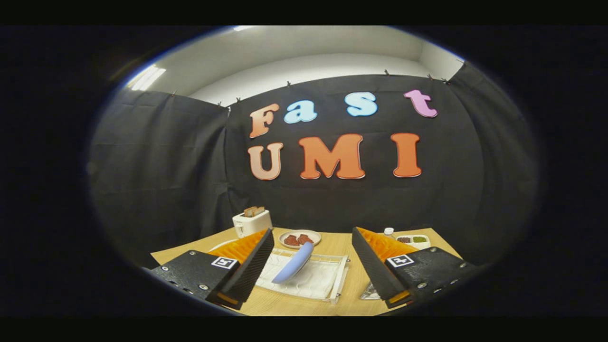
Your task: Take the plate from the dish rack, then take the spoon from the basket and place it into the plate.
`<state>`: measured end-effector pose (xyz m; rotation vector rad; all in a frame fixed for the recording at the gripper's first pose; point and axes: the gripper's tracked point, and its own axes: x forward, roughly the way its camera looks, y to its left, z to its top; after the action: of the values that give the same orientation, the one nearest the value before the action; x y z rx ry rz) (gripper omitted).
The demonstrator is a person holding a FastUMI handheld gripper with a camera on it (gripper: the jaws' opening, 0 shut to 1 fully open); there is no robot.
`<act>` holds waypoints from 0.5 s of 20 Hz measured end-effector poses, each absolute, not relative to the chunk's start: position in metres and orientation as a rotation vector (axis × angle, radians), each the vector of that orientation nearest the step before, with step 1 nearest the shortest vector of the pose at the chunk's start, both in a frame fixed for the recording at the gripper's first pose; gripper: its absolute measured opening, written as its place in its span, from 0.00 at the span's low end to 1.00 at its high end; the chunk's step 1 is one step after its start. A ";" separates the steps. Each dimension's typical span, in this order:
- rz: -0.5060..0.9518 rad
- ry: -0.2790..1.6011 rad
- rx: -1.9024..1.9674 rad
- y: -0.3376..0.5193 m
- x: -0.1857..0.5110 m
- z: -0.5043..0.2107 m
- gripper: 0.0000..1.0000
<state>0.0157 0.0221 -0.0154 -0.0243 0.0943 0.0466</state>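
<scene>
A light blue plate leans on edge in a white wire dish rack on the wooden table. The rack lies between and just ahead of my two fingers. My gripper is open, held above the table, with nothing between its fingers. Beside the right finger, a bit of a shiny metal thing pokes out; I cannot tell what it is.
A white toaster with bread in its slots stands beyond the left finger. A round plate with dark food sits beyond the rack. A white divided tray and a small bottle stand beyond the right finger.
</scene>
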 end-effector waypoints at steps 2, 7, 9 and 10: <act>0.056 0.145 -0.017 0.028 0.025 -0.021 0.98; 0.113 0.349 0.046 0.046 0.052 -0.046 0.99; 0.122 0.443 0.055 0.050 0.062 -0.063 0.98; 0.123 0.479 0.052 0.052 0.067 -0.067 0.98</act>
<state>0.0672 0.0525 -0.0673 0.0516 0.4788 0.1230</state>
